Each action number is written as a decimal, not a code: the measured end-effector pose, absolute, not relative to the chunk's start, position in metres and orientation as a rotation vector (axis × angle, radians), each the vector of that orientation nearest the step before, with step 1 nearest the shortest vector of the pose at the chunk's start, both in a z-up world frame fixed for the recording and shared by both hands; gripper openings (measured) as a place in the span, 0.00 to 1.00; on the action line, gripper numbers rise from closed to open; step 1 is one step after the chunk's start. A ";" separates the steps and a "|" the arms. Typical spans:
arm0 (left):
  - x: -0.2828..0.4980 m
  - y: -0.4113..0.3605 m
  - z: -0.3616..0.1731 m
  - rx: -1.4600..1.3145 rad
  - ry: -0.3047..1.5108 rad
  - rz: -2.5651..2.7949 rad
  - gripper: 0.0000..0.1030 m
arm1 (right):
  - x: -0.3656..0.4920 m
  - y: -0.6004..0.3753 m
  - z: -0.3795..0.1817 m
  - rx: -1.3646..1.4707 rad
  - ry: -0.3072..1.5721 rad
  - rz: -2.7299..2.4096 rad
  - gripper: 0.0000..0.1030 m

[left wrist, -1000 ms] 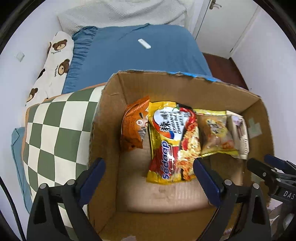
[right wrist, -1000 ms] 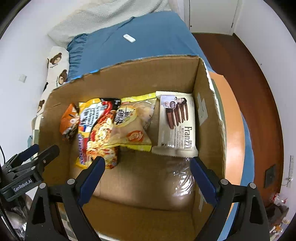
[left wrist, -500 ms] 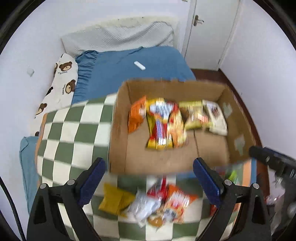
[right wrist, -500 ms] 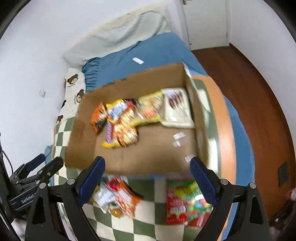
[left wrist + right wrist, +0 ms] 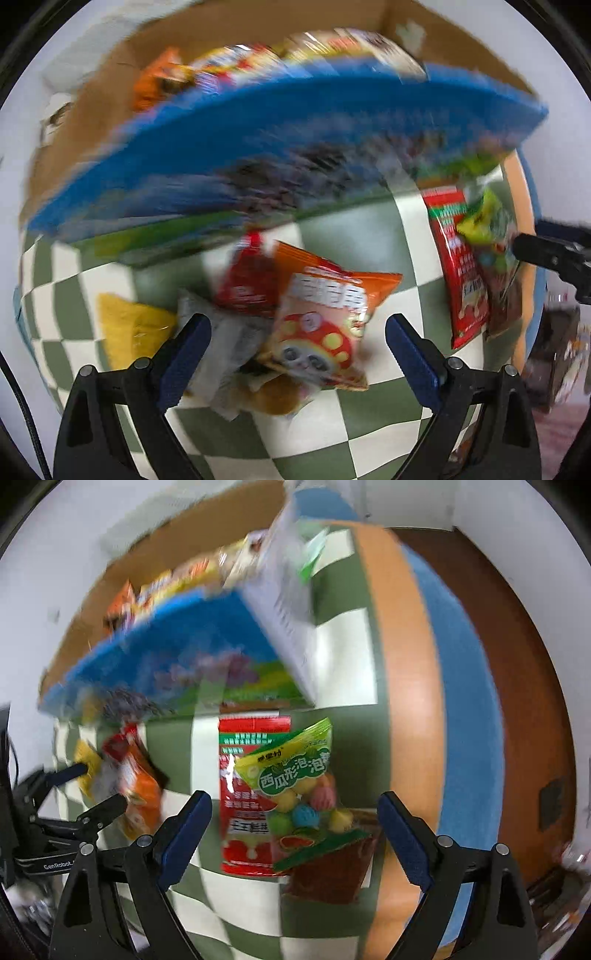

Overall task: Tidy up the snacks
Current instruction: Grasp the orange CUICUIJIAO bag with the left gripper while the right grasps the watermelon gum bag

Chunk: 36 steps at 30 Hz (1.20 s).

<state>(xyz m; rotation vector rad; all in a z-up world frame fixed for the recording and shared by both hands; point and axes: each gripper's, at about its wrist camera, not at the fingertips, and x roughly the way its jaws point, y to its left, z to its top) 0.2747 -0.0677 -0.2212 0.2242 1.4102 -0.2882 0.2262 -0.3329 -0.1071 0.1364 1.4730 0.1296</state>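
Left gripper (image 5: 297, 349) is seen with jaws spread wide, nothing clamped; it hangs over a heap of snack packs on the checked cloth (image 5: 373, 236). Between the left fingers, an orange panda pack (image 5: 325, 325) is seen lying on top of a grey pack (image 5: 225, 343) and a red pack (image 5: 247, 284); a yellow pack (image 5: 129, 332) lies just left of the heap.

Right gripper (image 5: 295, 827) has jaws wide apart, having just been closing a little, with nothing pressed by the pads. Under it a green-topped gumball bag (image 5: 299, 779) is laid across a red pouch (image 5: 243, 812), and a dark brown pack (image 5: 328, 867) is partly tucked beneath the bag. All three rest on the cloth, near its orange border (image 5: 406, 701).

Farther off, the box (image 5: 258, 147) is seen, badly blurred: blue printed outer wall, cardboard inside. Several packs are seen inside against the far wall, with an orange one (image 5: 159, 77) at the left; the others cannot be told apart through the blur. A brown floor (image 5: 517, 627) is seen beyond the blue edge at right.
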 end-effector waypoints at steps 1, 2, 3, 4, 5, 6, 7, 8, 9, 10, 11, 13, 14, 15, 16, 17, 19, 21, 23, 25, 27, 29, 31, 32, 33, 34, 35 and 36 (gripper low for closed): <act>0.275 -0.074 -0.228 0.255 1.423 -0.296 0.93 | 0.228 -0.330 -0.114 0.112 1.488 0.135 0.90; 0.276 -0.077 -0.233 0.270 1.429 -0.303 0.91 | 0.231 -0.327 -0.120 0.089 1.506 0.143 0.90; 0.277 -0.081 -0.238 0.275 1.439 -0.313 0.80 | 0.232 -0.325 -0.126 0.072 1.519 0.143 0.85; 0.277 -0.083 -0.242 0.275 1.451 -0.313 0.62 | 0.234 -0.324 -0.131 0.067 1.530 0.148 0.71; 0.277 -0.085 -0.245 0.261 1.465 -0.309 0.57 | 0.234 -0.323 -0.137 0.074 1.546 0.146 0.63; 0.278 -0.084 -0.246 0.236 1.472 -0.290 0.56 | 0.233 -0.324 -0.141 0.085 1.561 0.134 0.57; 0.277 -0.082 -0.245 0.196 1.475 -0.265 0.56 | 0.231 -0.324 -0.142 0.095 1.565 0.118 0.54; 0.277 -0.079 -0.245 0.156 1.484 -0.246 0.56 | 0.228 -0.324 -0.143 0.102 1.564 0.109 0.54; 0.275 -0.075 -0.245 0.107 1.498 -0.224 0.55 | 0.224 -0.324 -0.142 0.113 1.567 0.097 0.54; 0.273 -0.071 -0.245 0.056 1.512 -0.205 0.55 | 0.219 -0.323 -0.143 0.133 1.577 0.087 0.54; 0.271 -0.067 -0.245 0.001 1.527 -0.190 0.55 | 0.213 -0.323 -0.144 0.151 1.581 0.087 0.54; 0.269 -0.064 -0.250 -0.078 1.559 -0.188 0.55 | 0.201 -0.319 -0.147 0.192 1.599 0.101 0.54; 0.268 -0.062 -0.253 -0.103 1.566 -0.182 0.55 | 0.198 -0.318 -0.148 0.199 1.601 0.103 0.54; 0.269 -0.062 -0.256 -0.122 1.563 -0.172 0.55 | 0.194 -0.316 -0.149 0.204 1.596 0.100 0.54; 0.270 -0.063 -0.260 -0.120 1.562 -0.174 0.56 | 0.192 -0.315 -0.151 0.197 1.590 0.096 0.54; 0.271 -0.065 -0.264 -0.111 1.564 -0.178 0.57 | 0.192 -0.315 -0.152 0.196 1.585 0.092 0.54; 0.273 -0.068 -0.274 -0.081 1.570 -0.186 0.57 | 0.189 -0.313 -0.155 0.206 1.585 0.085 0.54; 0.273 -0.069 -0.279 -0.073 1.567 -0.192 0.57 | 0.188 -0.314 -0.160 0.213 1.587 0.077 0.55; 0.274 -0.069 -0.280 -0.070 1.563 -0.192 0.57 | 0.187 -0.315 -0.164 0.208 1.587 0.071 0.55; 0.270 -0.070 -0.279 -0.072 1.555 -0.188 0.56 | 0.187 -0.317 -0.166 0.204 1.581 0.062 0.55; 0.263 -0.072 -0.276 -0.074 1.542 -0.177 0.53 | 0.185 -0.315 -0.165 0.190 1.570 0.059 0.53; 0.257 -0.077 -0.264 -0.065 1.526 -0.168 0.48 | 0.187 -0.305 -0.162 0.171 1.554 0.056 0.51; 0.251 -0.079 -0.250 -0.062 1.503 -0.166 0.46 | 0.186 -0.299 -0.154 0.166 1.536 0.053 0.51; 0.249 -0.079 -0.244 -0.063 1.492 -0.167 0.46 | 0.184 -0.299 -0.150 0.177 1.525 0.056 0.50; 0.246 -0.080 -0.240 -0.065 1.483 -0.169 0.45 | 0.182 -0.299 -0.147 0.186 1.519 0.059 0.49; 0.243 -0.079 -0.233 -0.073 1.476 -0.171 0.44 | 0.180 -0.300 -0.143 0.207 1.509 0.062 0.49; 0.241 -0.078 -0.227 -0.082 1.470 -0.176 0.44 | 0.180 -0.306 -0.136 0.223 1.503 0.068 0.49; 0.237 -0.077 -0.217 -0.096 1.459 -0.186 0.44 | 0.177 -0.307 -0.130 0.241 1.493 0.077 0.49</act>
